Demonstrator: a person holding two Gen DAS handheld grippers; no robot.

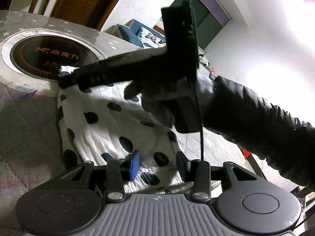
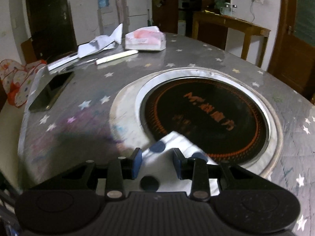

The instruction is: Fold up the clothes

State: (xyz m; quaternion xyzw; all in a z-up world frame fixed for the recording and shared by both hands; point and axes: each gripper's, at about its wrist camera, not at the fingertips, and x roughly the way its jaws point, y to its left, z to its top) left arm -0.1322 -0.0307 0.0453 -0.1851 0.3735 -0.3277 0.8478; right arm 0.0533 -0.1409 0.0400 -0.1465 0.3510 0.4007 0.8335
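A white garment (image 1: 110, 122) with dark blue polka dots lay spread flat and rumpled on a grey star-patterned tablecloth (image 1: 29, 118), one corner reaching onto the edge of a round black cooktop (image 2: 206, 116).

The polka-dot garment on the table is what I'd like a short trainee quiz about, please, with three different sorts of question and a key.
1. True or false: the polka-dot garment overlaps the round cooktop.
2. Which gripper has its jaws apart with cloth between them? A left gripper only; B right gripper only; C both.
3. Fill in: the grey table cover is printed with ____.

Key: 1 true; 2 C; 3 stars.
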